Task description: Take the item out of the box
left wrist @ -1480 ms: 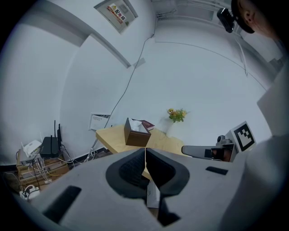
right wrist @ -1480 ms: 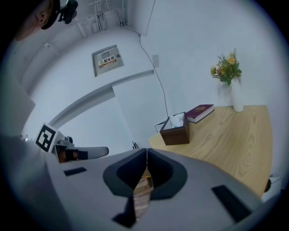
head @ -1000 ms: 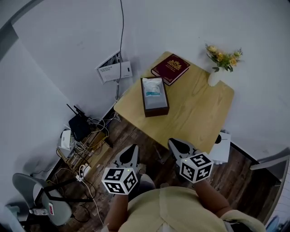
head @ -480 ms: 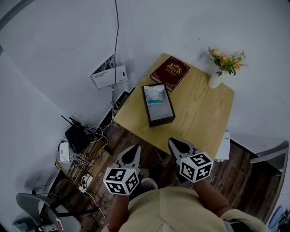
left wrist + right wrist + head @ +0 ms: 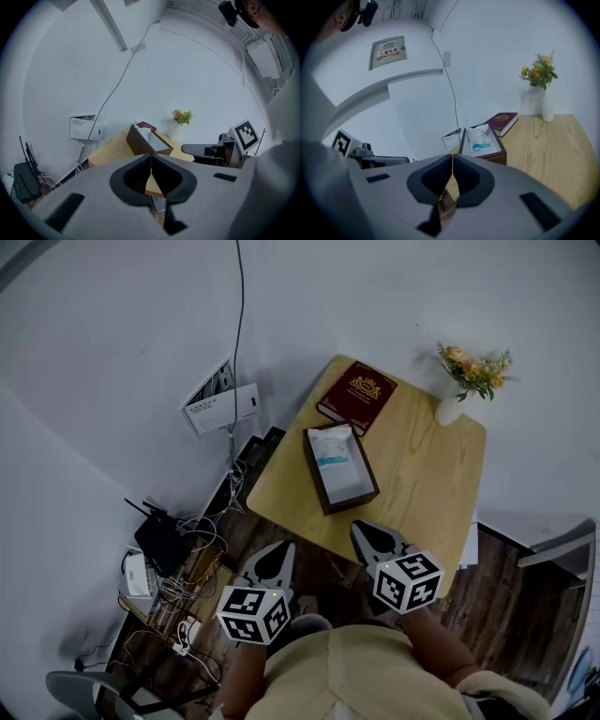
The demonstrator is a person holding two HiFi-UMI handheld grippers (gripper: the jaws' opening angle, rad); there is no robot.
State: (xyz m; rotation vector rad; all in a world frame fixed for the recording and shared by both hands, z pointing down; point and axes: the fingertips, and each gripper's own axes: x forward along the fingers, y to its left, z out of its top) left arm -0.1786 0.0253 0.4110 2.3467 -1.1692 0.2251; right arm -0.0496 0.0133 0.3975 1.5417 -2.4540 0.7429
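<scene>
Box [image 5: 353, 503] nearer than before | left claw [image 5: 279, 549], right claw [image 5: 364, 532] closed | sign [image 5: 390, 55]: 配电箱

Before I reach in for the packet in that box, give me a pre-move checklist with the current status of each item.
1. Box open on top, packet showing inside: ok.
2. Left gripper empty: ok, jaws together with nothing between them.
3. Right gripper empty: ok, jaws together with nothing between them.
4. Jaws parted for a grasp: not ok, both grippers are shut.
5. Grippers over the box: not ok, both hang short of the table's near edge.
6. Room around the box: the vase stands well apart, ok; the book lies near the box's far end, and whether they touch, cannot tell.
</scene>
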